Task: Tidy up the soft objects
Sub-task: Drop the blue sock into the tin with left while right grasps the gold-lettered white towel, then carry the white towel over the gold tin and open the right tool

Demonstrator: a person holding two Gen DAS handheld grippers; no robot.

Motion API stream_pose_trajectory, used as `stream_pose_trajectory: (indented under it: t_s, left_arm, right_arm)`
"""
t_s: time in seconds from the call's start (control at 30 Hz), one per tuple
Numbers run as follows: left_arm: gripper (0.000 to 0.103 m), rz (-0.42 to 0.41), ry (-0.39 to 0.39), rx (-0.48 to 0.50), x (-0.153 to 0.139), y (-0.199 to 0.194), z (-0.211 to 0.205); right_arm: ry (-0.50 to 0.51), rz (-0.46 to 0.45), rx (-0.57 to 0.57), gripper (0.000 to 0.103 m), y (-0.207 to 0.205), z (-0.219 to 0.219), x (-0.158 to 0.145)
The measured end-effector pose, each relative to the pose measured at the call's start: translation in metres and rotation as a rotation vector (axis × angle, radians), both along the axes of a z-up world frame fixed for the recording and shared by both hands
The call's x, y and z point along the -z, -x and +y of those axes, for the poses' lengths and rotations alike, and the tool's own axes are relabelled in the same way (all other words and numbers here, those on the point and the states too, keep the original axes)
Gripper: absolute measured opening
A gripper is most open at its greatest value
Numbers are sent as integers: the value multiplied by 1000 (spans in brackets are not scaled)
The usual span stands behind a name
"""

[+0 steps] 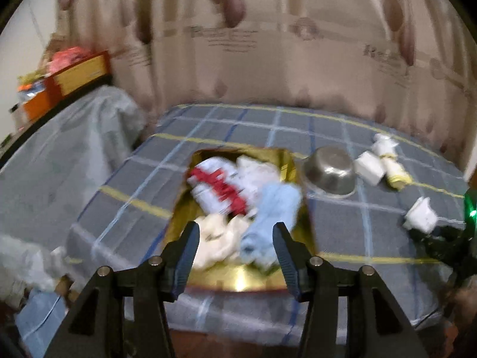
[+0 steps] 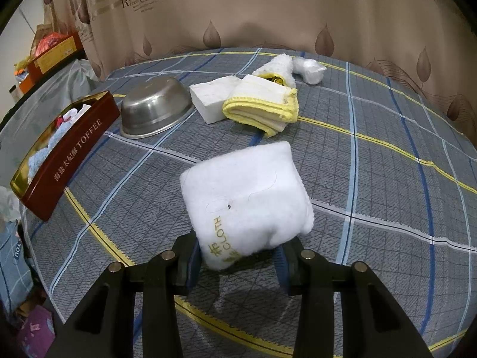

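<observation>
In the left wrist view my left gripper (image 1: 236, 232) stands open over a gold-lined tin (image 1: 244, 280). In the tin lie a light blue cloth (image 1: 268, 217), a red and white cloth (image 1: 220, 188) and a cream cloth (image 1: 217, 238). Its pads touch none of them. In the right wrist view my right gripper (image 2: 240, 247) is shut on a folded white cloth (image 2: 244, 197) with gold lettering, held just above the checked bedsheet (image 2: 372, 179). The tin (image 2: 68, 149), dark red outside, is at the left.
An upturned steel bowl (image 2: 155, 107) sits beside the tin. Behind it are a white foam block (image 2: 214, 95), a yellow-edged folded towel (image 2: 262, 104), a white rolled cloth (image 2: 283, 65) and a plastic-wrapped bundle (image 2: 310, 70). A curtain hangs at the back. Boxes (image 1: 80, 71) are stacked far left.
</observation>
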State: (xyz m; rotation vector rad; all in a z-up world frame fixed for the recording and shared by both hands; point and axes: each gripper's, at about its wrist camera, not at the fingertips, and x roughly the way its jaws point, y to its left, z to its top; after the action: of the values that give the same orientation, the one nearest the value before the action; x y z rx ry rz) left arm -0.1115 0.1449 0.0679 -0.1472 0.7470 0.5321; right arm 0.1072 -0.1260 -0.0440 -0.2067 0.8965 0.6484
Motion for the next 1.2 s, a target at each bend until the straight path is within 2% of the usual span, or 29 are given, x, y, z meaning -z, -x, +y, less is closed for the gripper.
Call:
stream_pose_trajectory:
  t_s: [0.17, 0.3, 0.47, 0.6, 0.7, 0.87, 0.97, 1.2]
  left_arm:
    - [53, 4, -71, -134, 3, 37, 8]
    - [53, -14, -65, -204, 3, 61, 24]
    - [53, 27, -65, -267, 14, 63, 43]
    - [53, 16, -42, -307, 14, 69, 54]
    - [53, -4, -36, -325, 11, 73, 60]
    - [53, -24, -28, -330, 7, 77, 64]
    - [53, -29, -30, -320, 5, 78, 64]
    - [53, -26, -33, -300, 6, 74, 60]
  right_arm:
    - [31, -1, -21, 38, 6, 6, -2]
    - [15, -4, -52, 38, 20, 20, -15]
    - [-17, -44, -164, 38, 49, 70, -53]
    - [-40, -59, -292, 38, 68, 128, -83]
    - [-29, -53, -403, 38, 82, 177, -92]
    - [46, -83, -564, 38, 102, 248, -92]
    - [111, -48, -643, 38, 104, 285, -78]
    - [209, -23, -745, 38, 104, 330, -54]
